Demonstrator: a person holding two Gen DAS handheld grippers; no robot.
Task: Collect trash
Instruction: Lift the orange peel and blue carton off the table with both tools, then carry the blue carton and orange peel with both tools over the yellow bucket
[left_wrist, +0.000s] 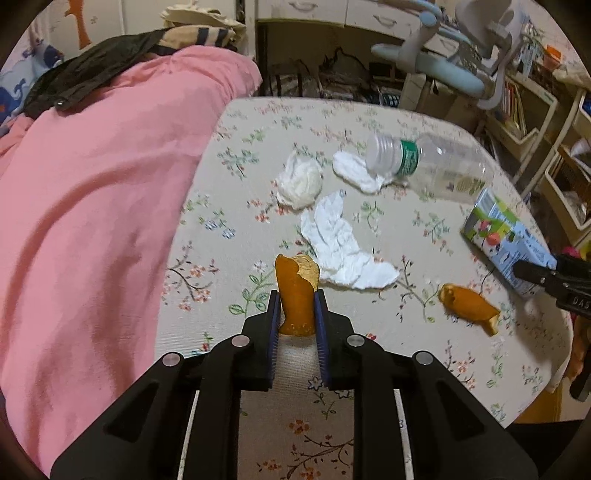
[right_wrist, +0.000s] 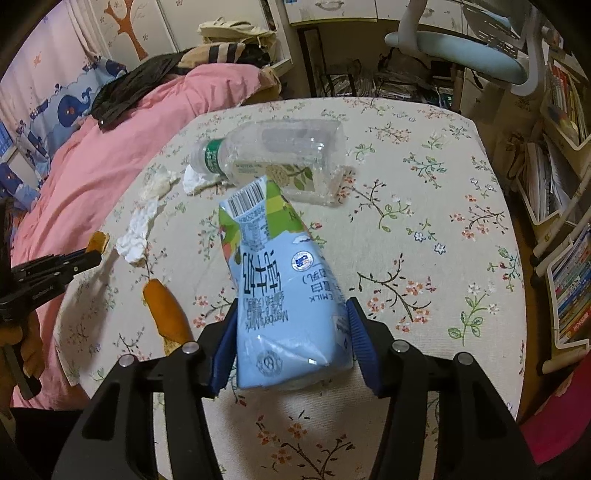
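The left gripper (left_wrist: 297, 306) pinches an orange peel (left_wrist: 295, 291) above the floral table (left_wrist: 406, 229). The right gripper (right_wrist: 291, 332) squeezes a milk carton (right_wrist: 280, 295), so both hands carry trash at once. Another peel (left_wrist: 471, 304), tissues (left_wrist: 340, 240) and a bottle (left_wrist: 424, 162) lie waiting.

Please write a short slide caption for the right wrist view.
Right gripper clamps a blue milk carton above the floral table, with an empty plastic bottle lying behind.
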